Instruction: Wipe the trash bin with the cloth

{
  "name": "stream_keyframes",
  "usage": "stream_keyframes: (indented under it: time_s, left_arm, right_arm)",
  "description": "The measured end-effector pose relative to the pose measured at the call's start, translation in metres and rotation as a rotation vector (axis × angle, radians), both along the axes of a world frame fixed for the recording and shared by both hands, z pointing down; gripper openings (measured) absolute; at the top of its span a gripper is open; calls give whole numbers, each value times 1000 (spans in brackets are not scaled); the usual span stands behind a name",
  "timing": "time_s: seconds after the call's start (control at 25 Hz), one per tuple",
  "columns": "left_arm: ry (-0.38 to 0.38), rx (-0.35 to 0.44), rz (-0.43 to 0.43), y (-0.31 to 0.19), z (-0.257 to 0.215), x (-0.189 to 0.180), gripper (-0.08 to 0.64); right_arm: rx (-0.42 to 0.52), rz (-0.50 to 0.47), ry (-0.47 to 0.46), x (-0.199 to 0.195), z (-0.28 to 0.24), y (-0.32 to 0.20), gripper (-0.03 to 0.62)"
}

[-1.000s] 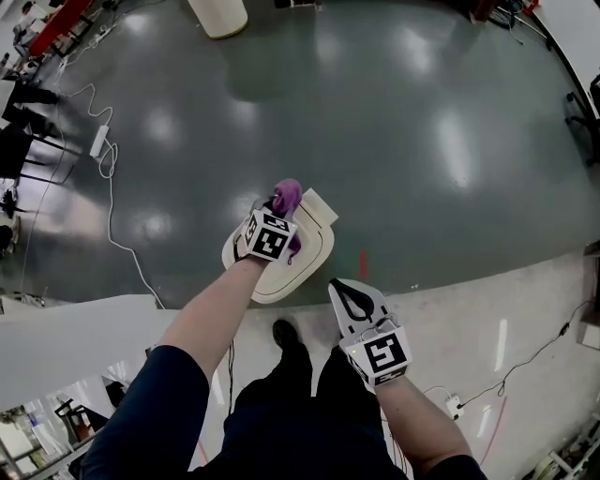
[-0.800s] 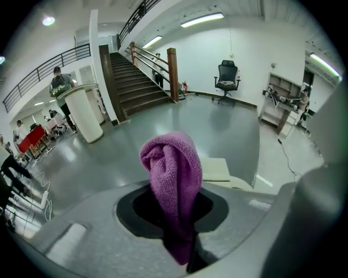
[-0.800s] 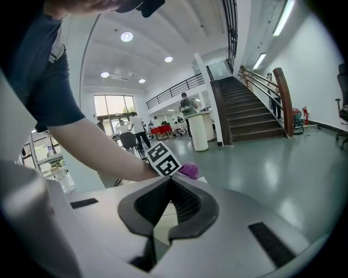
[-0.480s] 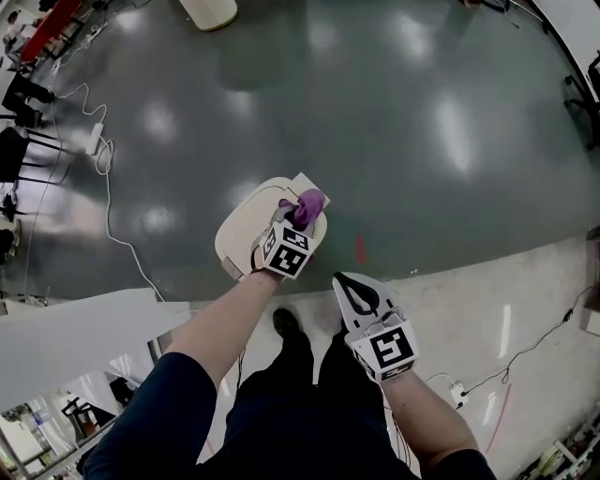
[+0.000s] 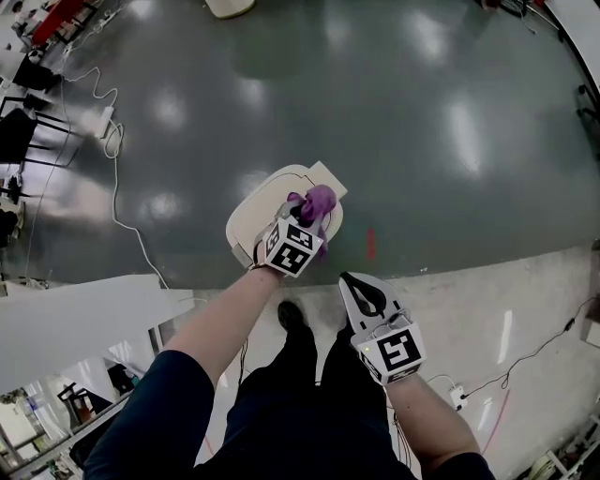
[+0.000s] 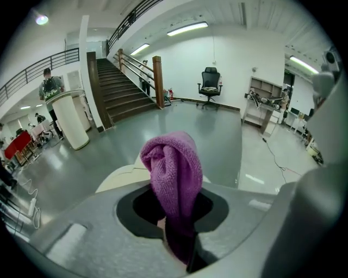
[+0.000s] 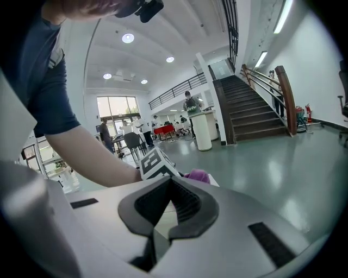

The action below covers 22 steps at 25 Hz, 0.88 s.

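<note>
The trash bin is a cream, round-lidded bin on the grey floor in front of my feet. My left gripper is shut on a purple cloth and presses it on the right side of the lid. In the left gripper view the cloth stands bunched up between the jaws, with the lid behind it. My right gripper hangs shut and empty, near the bin's right side and apart from it. In the right gripper view the cloth shows just past the left gripper's marker cube.
A white round column base stands far across the floor. Cables trail on the left. A white surface lies at my lower left. A red floor mark sits right of the bin. Stairs and an office chair are far off.
My left gripper has carried the cloth across the lid from its left part to its right side. The right gripper has stayed shut beside the bin.
</note>
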State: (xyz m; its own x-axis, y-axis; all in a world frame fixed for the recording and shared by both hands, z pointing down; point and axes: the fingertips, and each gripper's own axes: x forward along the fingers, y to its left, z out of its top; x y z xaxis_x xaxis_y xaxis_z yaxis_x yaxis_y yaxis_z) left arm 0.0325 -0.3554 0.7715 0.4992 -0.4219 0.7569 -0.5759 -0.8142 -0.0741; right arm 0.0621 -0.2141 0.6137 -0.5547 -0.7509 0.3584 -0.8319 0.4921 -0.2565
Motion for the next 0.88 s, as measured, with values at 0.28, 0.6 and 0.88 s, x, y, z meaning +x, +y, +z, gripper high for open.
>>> stream_keyframes:
  time_s: [0.28, 0.6, 0.88]
  left_arm:
    - [-44, 31, -103, -63, -1, -67, 83]
    - [-46, 48, -149, -84, -3, -93, 83]
    - [22, 36, -71, -21, -6, -54, 83]
  right_arm:
    - [-20, 9, 8, -10, 10, 3, 11]
    - [-17, -2, 15, -25, 11, -3, 11]
    - [-7, -42, 17, -35, 5, 6, 11]
